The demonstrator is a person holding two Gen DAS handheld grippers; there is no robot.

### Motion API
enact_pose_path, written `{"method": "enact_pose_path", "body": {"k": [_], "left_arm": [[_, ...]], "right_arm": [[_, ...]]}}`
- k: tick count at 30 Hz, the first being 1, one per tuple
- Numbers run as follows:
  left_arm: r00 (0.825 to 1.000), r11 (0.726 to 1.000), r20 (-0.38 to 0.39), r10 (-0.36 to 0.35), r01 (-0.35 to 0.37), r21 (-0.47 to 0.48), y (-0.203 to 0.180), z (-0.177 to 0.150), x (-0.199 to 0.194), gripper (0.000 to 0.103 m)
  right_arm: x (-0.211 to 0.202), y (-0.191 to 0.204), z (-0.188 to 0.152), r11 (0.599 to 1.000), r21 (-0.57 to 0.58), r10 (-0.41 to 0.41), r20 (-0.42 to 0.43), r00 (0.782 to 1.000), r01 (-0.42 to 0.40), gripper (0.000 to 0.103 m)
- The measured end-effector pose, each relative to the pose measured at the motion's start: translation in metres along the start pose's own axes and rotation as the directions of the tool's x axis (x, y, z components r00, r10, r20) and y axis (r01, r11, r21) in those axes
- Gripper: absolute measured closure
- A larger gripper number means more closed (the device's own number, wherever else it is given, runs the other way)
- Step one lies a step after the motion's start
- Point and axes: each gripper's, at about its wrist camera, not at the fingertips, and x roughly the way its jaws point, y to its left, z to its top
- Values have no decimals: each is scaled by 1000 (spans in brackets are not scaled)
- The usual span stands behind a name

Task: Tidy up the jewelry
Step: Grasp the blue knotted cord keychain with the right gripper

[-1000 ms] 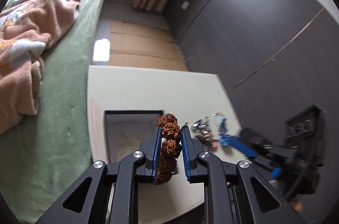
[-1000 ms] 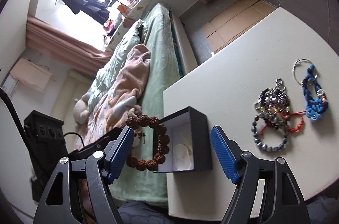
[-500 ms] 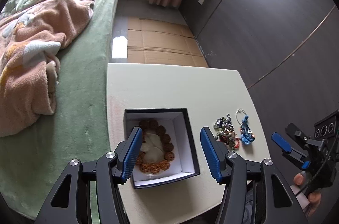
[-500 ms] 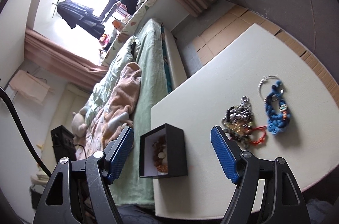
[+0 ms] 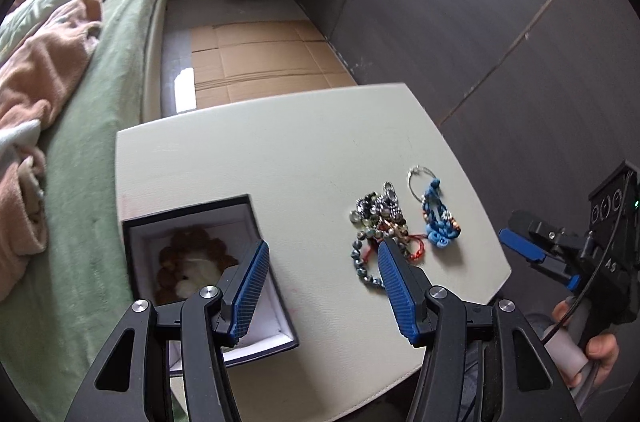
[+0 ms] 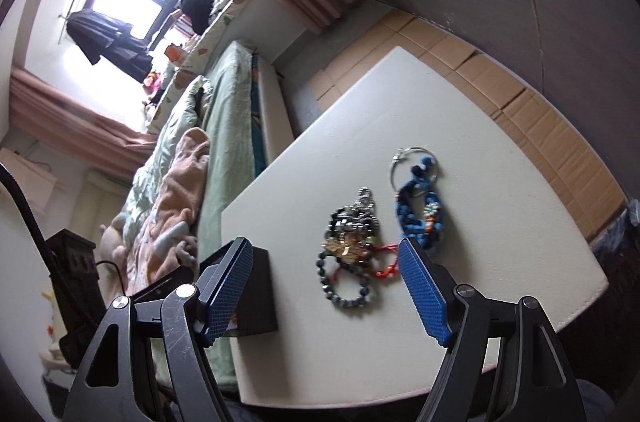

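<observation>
Fingers of our left gripper are spread wide and grasp nothing; those of our right gripper stand released too, wide apart and empty.

We see the brown bead bracelet lying in the box at lower left of the left view, coiled round a pale cushion. Right of centre in that view lies the tangle: dark bead strands, metal charms and a red cord heaped together. Just beside it, further right, is the blue knotted piece with its wire ring. In the right view the tangle sits between our fingers, the blue piece just right of it.

We judge all of it light, limp and apt to snag. The beads look hard and smooth, so they may slip; we would pinch across a loop that lies free at the near edge of the heap, not the heap's middle, lest several pieces lift at once. The blue cordwork looks soft and should grip well mid-body.

Everything rests on the white worktop, with the bed along the left of the frame.
</observation>
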Motion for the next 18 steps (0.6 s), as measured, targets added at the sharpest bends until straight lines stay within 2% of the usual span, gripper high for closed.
{"method": "enact_pose_path", "body": {"k": [4, 11, 15, 18], "left_arm": [[999, 997, -34, 31, -29, 74, -21, 0, 22, 45], [991, 989, -109, 80, -65, 136, -39, 1, 63, 45], [982, 987, -157, 102, -81, 136, -40, 2, 86, 56], [979, 988, -176, 102, -79, 133, -39, 0, 98, 61]], "right_arm": [[-2, -12, 2, 1000, 25, -10, -17, 1000, 10, 28], [7, -36, 7, 995, 93, -38, -53, 998, 43, 28], [14, -47, 8, 991, 129, -35, -74, 997, 45, 28], [20, -52, 8, 989, 137, -42, -88, 995, 53, 33]]}}
